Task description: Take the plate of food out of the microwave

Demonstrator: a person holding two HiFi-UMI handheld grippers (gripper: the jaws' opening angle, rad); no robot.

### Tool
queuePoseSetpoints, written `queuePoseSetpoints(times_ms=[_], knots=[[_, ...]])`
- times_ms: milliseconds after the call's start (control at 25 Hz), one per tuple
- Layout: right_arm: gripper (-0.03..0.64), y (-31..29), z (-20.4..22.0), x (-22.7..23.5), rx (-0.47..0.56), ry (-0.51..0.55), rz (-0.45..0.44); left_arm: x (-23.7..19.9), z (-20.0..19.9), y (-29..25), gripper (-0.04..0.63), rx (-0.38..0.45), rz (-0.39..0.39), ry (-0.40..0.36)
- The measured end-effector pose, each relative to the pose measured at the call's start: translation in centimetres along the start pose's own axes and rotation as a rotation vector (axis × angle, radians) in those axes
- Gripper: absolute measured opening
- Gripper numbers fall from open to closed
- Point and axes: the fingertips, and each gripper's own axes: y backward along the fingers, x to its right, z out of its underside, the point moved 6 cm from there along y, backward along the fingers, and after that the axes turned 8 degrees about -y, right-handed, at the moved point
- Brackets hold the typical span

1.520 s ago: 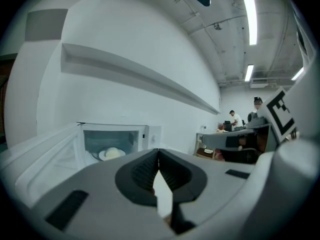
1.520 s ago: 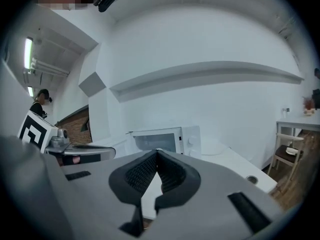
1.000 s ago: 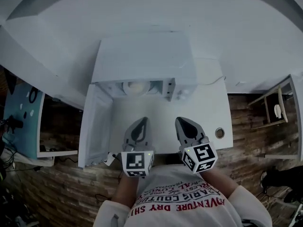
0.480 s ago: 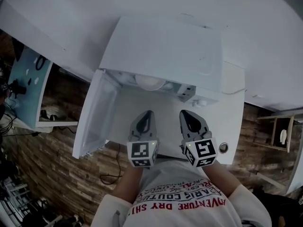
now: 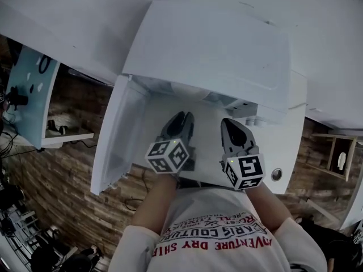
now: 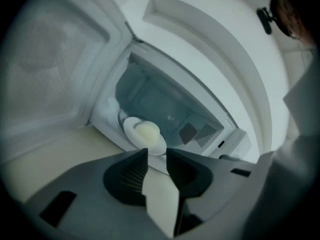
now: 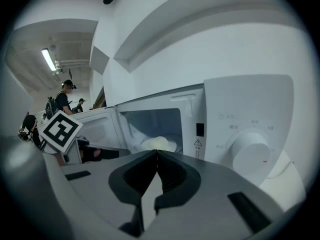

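The white microwave (image 5: 210, 55) stands on the table with its door (image 5: 116, 135) swung out to the left. Inside, a white plate (image 6: 144, 135) carries a pale yellow mound of food (image 6: 147, 131); in the right gripper view the food (image 7: 159, 143) shows through the opening. My left gripper (image 6: 156, 152) is just in front of the cavity, tilted, its jaws opening with a small gap and nothing between them. My right gripper (image 7: 156, 153) is shut and empty, facing the strip between the cavity and the control knob (image 7: 248, 152). In the head view the left gripper (image 5: 181, 118) and right gripper (image 5: 229, 124) hover side by side before the opening.
The open door stands close on the left of my left gripper. The white table (image 5: 283, 152) has a round cable hole (image 5: 276, 174) at the right. A blue board (image 5: 25, 95) and wooden floor (image 5: 62, 180) lie to the left. People (image 7: 62, 104) stand far off.
Both grippers have moved forward to the microwave's opening. The left gripper has rolled to a tilt and its jaws have parted slightly. The head view has shifted closer over the microwave.
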Motion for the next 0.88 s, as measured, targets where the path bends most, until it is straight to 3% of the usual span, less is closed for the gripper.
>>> queuePoseSetpoints(times_ms=[160,360,480,720,800,880], knots=[[0.012,-0.8,0.8,-0.1,-0.026,0.009,0.010,-1.8,0.0,-1.8,0.132,0.041,0.045,0.234],[0.012,-1.4,1.3,-0.4,-0.036,0.021,0.000,-3.4,0.5,-4.3,0.151,0.038,0.029,0.436],[0.012,-1.6,1.4,-0.4,-0.042,0.031,0.004,-4.2,0.7,-5.6,0.218,0.013,0.006,0.509],[0.012,-2.1,1.5,0.6,-0.052,0.022,0.036,-5.1,0.3,-6.9,0.216,0.008,0.005,0.628],[0.012,-2.2,1.5,0.8,-0.057,0.021,0.044,-5.3,0.1,-6.9,0.191,0.019,-0.003,0.686],[0.012,-2.1,1.6,1.0,-0.061,0.011,0.043,-5.4,0.0,-6.9,0.113,0.015,-0.015,0.700]])
